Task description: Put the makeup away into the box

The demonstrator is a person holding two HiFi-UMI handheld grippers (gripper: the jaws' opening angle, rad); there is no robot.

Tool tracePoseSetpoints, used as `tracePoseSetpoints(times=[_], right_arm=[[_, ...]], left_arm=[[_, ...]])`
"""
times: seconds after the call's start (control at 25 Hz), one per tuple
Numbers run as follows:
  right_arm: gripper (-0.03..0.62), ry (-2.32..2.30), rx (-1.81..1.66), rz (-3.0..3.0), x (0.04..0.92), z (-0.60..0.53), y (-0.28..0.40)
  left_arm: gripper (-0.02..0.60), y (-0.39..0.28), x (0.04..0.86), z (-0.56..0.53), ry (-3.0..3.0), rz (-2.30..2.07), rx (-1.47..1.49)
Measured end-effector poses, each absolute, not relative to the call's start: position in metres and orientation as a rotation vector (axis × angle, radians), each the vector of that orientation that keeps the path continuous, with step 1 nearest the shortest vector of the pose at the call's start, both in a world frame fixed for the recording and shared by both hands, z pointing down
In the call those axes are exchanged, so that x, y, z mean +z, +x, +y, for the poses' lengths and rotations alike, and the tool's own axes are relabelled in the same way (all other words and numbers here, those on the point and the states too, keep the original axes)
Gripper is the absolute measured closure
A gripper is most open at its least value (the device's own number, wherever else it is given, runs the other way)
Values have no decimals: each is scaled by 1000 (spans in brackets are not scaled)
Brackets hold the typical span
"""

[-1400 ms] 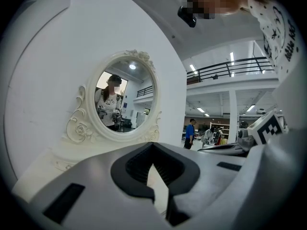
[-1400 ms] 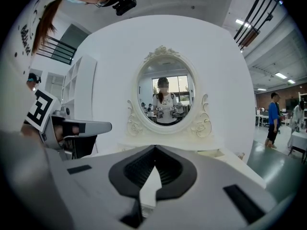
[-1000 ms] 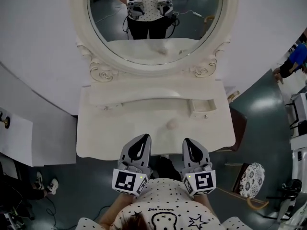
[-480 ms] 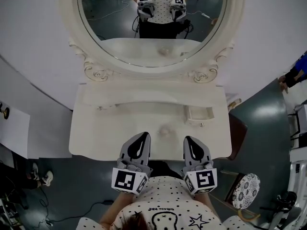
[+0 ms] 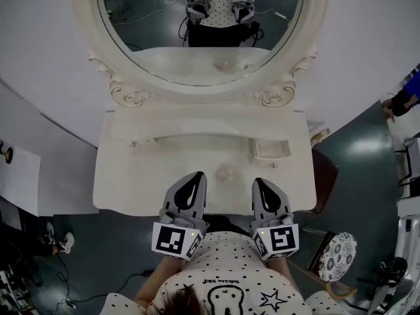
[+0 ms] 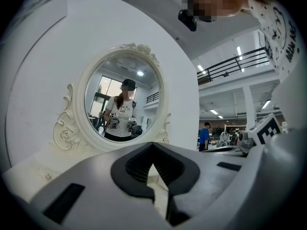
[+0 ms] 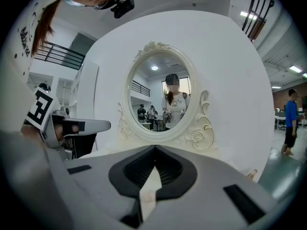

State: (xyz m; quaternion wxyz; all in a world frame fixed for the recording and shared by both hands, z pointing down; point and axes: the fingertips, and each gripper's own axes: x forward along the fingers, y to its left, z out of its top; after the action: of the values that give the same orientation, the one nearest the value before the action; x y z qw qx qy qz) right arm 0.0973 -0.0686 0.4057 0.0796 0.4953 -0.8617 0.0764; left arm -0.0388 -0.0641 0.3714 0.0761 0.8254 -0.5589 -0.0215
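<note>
Approach step, I judge — left gripper point(image 5: 195, 178) and right gripper point(image 5: 261, 182) hover at the bench's point(image 5: 144, 176) near edge, fingers pressed together, holding nothing. Next: spread the fingers over the mid-bench makeup piece point(image 5: 224, 173) — the box point(image 5: 270, 149) sits toward the bench's right.

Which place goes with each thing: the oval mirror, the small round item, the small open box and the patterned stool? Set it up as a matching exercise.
Things:
1. oval mirror
2. small round item
3. small open box
4. patterned stool

Places:
A. on the floor, right of the dressing table
B. middle of the tabletop, toward its front edge
C. upright behind the tabletop
D. right part of the tabletop

Pairs: 1-C; 2-B; 3-D; 4-A
</note>
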Motion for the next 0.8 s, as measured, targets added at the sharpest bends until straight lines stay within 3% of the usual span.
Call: tracePoseSetpoints(times=[0.8], right_arm=[[587, 1580, 275, -2496, 408, -85, 70]], left_arm=[[586, -62, 365, -87, 2531, -1567, -51]])
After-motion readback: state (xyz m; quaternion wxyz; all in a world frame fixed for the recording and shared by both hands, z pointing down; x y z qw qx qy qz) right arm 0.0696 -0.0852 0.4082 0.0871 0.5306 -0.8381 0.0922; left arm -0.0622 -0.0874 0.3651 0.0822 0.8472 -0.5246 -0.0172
